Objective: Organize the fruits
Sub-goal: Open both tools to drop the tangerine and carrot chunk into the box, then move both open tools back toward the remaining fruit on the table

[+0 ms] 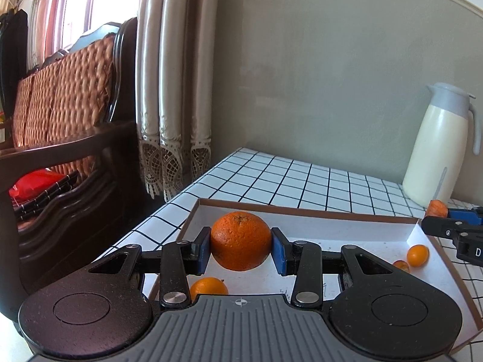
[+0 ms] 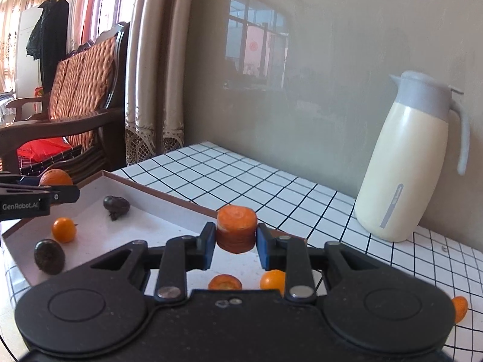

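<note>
My left gripper (image 1: 241, 249) is shut on a large orange (image 1: 240, 240) and holds it above the shallow white tray (image 1: 347, 226). My right gripper (image 2: 236, 242) is shut on a carrot chunk (image 2: 236, 228), held above the tray's right end (image 2: 169, 194). In the left wrist view the right gripper (image 1: 452, 229) shows at the right edge with the carrot chunk (image 1: 436, 208). In the right wrist view the left gripper (image 2: 33, 194) shows at the left with the orange (image 2: 55, 177). In the tray lie small oranges (image 1: 418, 255) (image 2: 63, 229), two dark fruits (image 2: 116, 206) (image 2: 49, 256) and another carrot piece (image 2: 225, 282).
A cream thermos jug (image 2: 407, 163) stands on the tiled table (image 2: 271, 187) by the wall. One small orange fruit (image 2: 459, 309) lies on the table at the right. A wooden sofa (image 1: 69, 138) and curtains (image 1: 172, 90) stand to the left of the table.
</note>
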Available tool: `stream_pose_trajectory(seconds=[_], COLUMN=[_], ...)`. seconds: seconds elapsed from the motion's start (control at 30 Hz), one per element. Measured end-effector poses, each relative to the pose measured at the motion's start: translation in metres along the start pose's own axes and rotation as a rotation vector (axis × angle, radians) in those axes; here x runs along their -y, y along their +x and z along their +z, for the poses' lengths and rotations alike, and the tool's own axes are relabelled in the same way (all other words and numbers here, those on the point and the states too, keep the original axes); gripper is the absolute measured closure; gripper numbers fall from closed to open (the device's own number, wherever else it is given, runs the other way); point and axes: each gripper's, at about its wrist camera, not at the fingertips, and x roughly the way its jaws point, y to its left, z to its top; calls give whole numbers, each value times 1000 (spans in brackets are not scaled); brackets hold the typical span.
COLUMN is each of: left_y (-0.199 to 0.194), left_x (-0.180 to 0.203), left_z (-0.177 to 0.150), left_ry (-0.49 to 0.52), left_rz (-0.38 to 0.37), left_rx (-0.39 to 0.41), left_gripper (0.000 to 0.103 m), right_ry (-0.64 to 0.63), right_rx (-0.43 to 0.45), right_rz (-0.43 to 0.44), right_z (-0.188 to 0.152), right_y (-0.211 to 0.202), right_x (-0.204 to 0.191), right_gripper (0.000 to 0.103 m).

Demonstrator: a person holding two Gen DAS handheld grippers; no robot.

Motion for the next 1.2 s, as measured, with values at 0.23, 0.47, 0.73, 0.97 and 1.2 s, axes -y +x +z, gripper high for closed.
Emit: stream_pose_trajectory(seconds=[0.23,0.47,0.73,0.97,1.2], left_y=[21,31,13,11,-9], left_x=[1,3,7,7,10], left_z=[1,3,-4,-2,-1], left_ry=[-14,-26,-25,-39,-68], left_rz=[24,41,65,43,-30], left_rx=[-43,-52,55,42,34], left_gripper=[62,62,0,0,0], right_ry=[8,18,31,48,46], right_rx=[-42,-44,78,68,59], right_rz=[14,30,-77,-62,-53], right_z=[-3,2,2,-2,-8], right_y=[19,29,15,17,-5], right_x=[3,8,18,22,19], right_gripper=[83,83,6,6,6])
